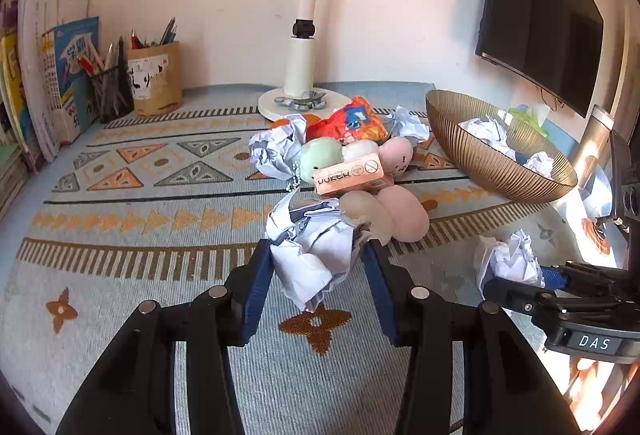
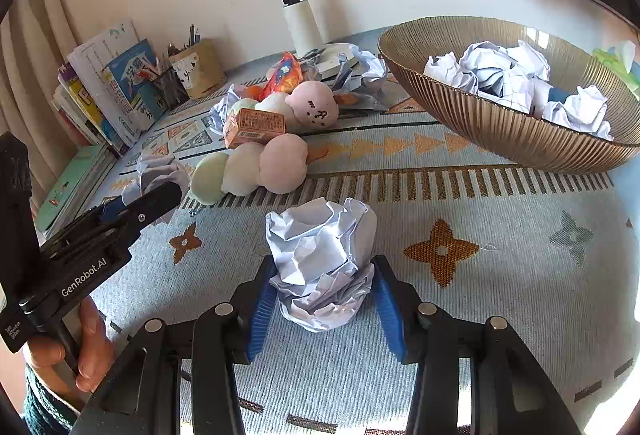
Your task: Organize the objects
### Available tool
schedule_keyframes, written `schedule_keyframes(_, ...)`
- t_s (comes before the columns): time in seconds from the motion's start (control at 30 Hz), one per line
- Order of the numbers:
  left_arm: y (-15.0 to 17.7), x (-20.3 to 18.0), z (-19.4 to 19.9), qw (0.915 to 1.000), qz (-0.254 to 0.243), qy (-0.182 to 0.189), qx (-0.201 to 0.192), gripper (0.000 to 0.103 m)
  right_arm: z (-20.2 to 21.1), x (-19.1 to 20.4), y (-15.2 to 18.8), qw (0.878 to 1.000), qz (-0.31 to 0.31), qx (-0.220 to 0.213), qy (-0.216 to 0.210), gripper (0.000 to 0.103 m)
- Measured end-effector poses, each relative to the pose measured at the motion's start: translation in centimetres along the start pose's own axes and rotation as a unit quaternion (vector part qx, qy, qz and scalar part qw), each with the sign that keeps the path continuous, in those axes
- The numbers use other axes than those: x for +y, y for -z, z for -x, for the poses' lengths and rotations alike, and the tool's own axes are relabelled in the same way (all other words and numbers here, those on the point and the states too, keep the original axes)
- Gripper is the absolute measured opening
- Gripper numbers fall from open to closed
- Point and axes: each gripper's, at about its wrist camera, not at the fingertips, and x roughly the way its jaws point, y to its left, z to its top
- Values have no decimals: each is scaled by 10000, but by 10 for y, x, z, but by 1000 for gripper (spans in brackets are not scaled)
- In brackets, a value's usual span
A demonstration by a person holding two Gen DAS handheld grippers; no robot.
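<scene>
We see our left gripper [image 1: 318,267] partly open around a crumpled paper ball [image 1: 314,255]. Both blue pads press its sides, and the ball is held clear of the patterned tablecloth [image 1: 120,275].

Our right gripper [image 2: 324,295] is also partly open, with a second paper wad [image 2: 322,259] between its blue pads. The left pad touches the wad's lower edge; on the right we cannot tell whether the pad still presses or only stands just beside it. This wad appears to sit on the cloth.

From the left wrist we see things the right wrist misses: a dark screen [image 1: 540,23] on the wall, keys on the round lamp base [image 1: 300,103], the printed face of the orange card box [image 1: 348,175], and the right gripper from the side with its wad. From the right wrist we look into the ribbed gold bowl [image 2: 480,123] and see it holding several paper balls [image 2: 500,75]; the left wrist shows only a few of them over the rim. The right wrist also shows the left hand [image 2: 80,347] gripping its handle, with a dark knitted sleeve below.

Both views show the pile of soft round plush toys [image 2: 264,163], an orange snack packet [image 1: 348,123] and loose paper wads between the lamp and the bowl, and the books [image 1: 48,75] and pen cups [image 1: 154,83] at the far left.
</scene>
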Motion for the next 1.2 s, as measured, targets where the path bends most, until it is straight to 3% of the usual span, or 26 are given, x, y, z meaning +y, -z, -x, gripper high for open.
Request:
schedule_keyframes(0.03,1,0,-1,10000,-53,15,26,45,-1,-2,1,9999,-70,-3,-107,62)
schedule_keyframes(0.1,3,0,-6,9997,-84,52,223,45,0,-3,3,9996,-129,-120,-223,68)
schedule_keyframes(0.43,6,-1,-6,9995,-59,160,269,47,-6,12,4,9999,-21,-154,-2,68)
schedule_keyframes(0.47,6,0,-6,9995,-22,186,268,47,-6,12,4,9998,-65,-195,-5,68)
schedule_keyframes(0.53,6,2,-5,9994,19,241,252,47,-7,10,4,9994,-177,-270,-88,56)
schedule_keyframes(0.6,6,2,-4,9994,14,244,231,47,-5,8,6,9989,-265,-369,-129,53)
schedule_keyframes(0.73,5,-4,-2,9995,-94,198,217,46,7,1,5,9979,-390,-475,-196,51)
schedule_keyframes(0.83,-1,-11,0,9991,-122,281,292,45,35,-10,-7,9958,-456,-783,-135,51)
schedule_keyframes(0.97,-43,-38,23,9966,-212,787,-116,45,92,-39,-40,9856,-679,-1537,185,52)
schedule_keyframes(1.07,-84,-70,29,9924,-382,1112,-375,45,130,-69,-66,9688,-1100,-2116,671,53)
schedule_keyframes(1.2,-119,-112,-2,9888,-460,1395,-278,45,144,-115,-91,9477,-1851,-2235,1332,53)
